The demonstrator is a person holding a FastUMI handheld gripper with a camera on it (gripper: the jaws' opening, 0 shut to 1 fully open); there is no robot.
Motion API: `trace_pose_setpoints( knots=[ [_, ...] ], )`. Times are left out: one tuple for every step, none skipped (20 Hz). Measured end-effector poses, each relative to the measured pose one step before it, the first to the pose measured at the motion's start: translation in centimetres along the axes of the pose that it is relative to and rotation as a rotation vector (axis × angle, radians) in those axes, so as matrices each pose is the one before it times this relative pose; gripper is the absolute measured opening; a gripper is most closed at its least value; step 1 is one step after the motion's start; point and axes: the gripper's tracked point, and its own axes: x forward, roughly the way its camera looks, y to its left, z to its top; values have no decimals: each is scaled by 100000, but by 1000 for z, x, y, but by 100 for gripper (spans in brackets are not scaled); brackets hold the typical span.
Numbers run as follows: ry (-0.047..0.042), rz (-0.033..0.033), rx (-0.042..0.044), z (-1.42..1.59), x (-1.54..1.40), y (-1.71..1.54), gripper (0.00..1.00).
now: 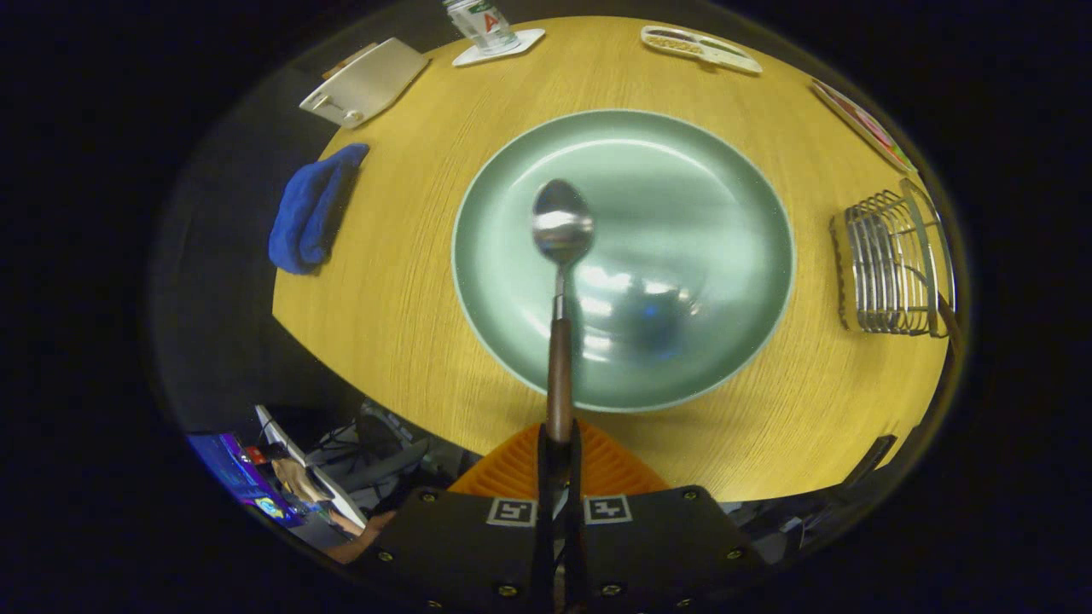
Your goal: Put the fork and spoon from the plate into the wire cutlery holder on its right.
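Here the spoon [560, 281] sits clamped by its brown handle between the jaws of the gripper [559, 452], which are closed narrow on it; its bowl points forward over the green plate [734, 213]. Whether it hangs clear of the plate or rests on it is hard to judge from this angle. No fork lies on the plate. The wire holder [891, 264] stands on the desk [384, 298] to the plate's right, well apart from the spoon, and something dark, perhaps a handle, seems to poke from its near corner. A blue cloth [311, 209] lies left of the plate. The risk ahead: the grip is at the handle's end, so the spoon could pivot or slip during the swing right, and the bowl might catch on the holder's wires.
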Motion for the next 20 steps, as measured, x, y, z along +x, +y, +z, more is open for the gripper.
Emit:
trace_pose_setpoints(
  knots=[
    [-903, -1254, -2511, -1, -580, -165, 6],
    [-109, -1193, -2951, -161, -1288, -182, 6],
    [707, -778, -2707, -140, -950, -245, 6],
    [340, -812, -2191, -29, -467, -237, 6],
    [-476, -599, -1093, 73, -601, -285, 6],
    [-15, -864, -933, -180, -521, -489, 6],
    [-107, -510, -744, -36, -485, -493, 6],
    [-397, 5, -359, -25, -503, -359, 6],
    [-481, 304, 39, 81, -556, -211, 5],
    [-241, 195, 9, -15, -469, -187, 6],
    [-564, 272, 50, 27, -728, -194, 6],
    [-351, 257, 59, 154, -587, -250, 6],
    [1214, -370, -904, -170, -603, -453, 6],
    [-336, -499, 577, -29, -640, -405, 6],
    [-919, -497, -82, 167, -580, -418, 6],
    [-387, -602, -211, 14, -666, -500, 5],
    [-192, -297, 315, -82, -708, -393, 5],
    [-234, 173, -78, -91, -658, -319, 6],
    [-236, 81, 172, -87, -708, -368, 6],
    [168, -591, -94, -107, -442, -607, 6]
  ],
)
